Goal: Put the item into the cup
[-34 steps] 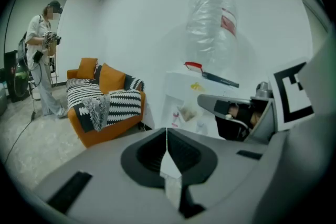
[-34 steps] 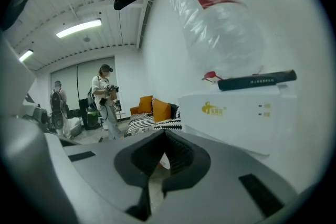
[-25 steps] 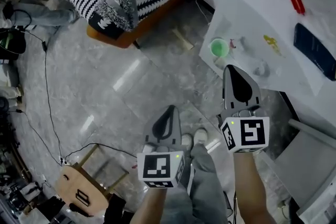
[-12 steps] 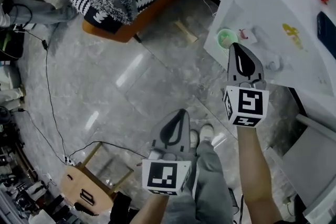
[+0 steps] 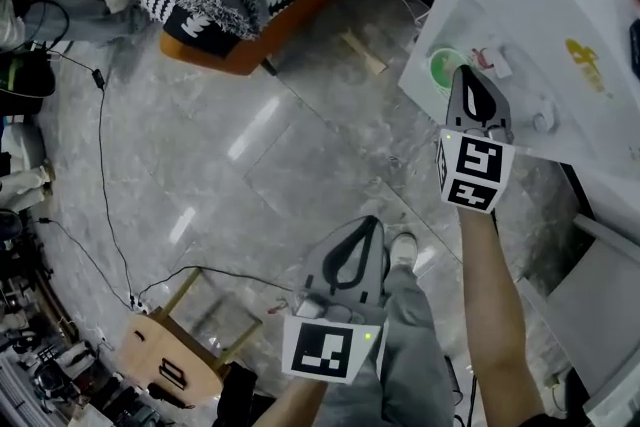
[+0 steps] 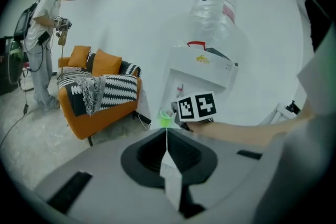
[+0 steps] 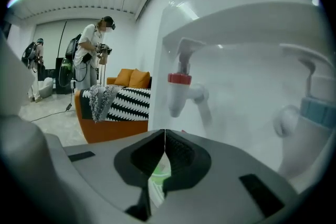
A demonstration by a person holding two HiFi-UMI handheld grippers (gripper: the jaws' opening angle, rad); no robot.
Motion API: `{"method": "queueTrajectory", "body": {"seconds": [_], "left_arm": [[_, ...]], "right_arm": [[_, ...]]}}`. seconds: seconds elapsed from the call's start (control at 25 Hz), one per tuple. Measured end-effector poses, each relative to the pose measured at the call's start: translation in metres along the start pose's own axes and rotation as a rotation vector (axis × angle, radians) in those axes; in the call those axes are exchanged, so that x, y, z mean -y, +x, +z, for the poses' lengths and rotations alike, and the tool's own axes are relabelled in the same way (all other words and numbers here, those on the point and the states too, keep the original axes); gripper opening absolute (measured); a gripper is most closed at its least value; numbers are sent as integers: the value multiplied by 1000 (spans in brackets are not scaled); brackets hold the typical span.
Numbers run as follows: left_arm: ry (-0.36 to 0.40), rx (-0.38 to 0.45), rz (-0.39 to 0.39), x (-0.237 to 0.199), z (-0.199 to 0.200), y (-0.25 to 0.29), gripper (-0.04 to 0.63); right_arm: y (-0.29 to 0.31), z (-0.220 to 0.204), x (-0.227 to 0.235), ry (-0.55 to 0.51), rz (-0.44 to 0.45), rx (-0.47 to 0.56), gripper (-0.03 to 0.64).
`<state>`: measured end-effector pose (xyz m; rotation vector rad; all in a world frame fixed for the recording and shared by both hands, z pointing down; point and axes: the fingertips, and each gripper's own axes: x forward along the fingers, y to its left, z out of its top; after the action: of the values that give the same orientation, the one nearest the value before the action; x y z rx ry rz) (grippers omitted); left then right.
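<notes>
With the left gripper (image 5: 371, 223) and right gripper (image 5: 469, 73) both closed on nothing, the green cup (image 5: 440, 71) at upper right looked light, thin-walled and easily tipped, best steadied at its rim; the item could not be identified.

An orange sofa (image 6: 102, 113) stands on grey marble floor (image 5: 250, 175), white walls (image 6: 131, 18).

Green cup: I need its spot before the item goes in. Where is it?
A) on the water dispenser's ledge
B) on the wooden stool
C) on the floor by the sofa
A: the head view shows the green cup standing on the water dispenser ledge, right by the tip of the right gripper.
</notes>
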<state>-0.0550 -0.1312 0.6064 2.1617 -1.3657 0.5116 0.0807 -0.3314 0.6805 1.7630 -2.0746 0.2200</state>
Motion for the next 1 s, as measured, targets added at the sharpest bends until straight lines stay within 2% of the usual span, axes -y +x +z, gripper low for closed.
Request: {"method": "queueTrajectory", "body": {"seconds": [0.36, 0.48, 0.72, 1.0], "left_arm": [[-8, -33, 42, -12, -13, -2, 14], [23, -54, 67, -16, -16, -1, 14], [40, -64, 85, -16, -18, 2, 14], [81, -46, 70, -8, -17, 7, 14]], "right_arm": [[7, -5, -1, -9, 21, -2, 11], [-1, -4, -3, -6, 25, 3, 11], [-30, 5, -13, 15, 70, 33, 10], [-81, 6, -24, 77, 113, 53, 10]]}}
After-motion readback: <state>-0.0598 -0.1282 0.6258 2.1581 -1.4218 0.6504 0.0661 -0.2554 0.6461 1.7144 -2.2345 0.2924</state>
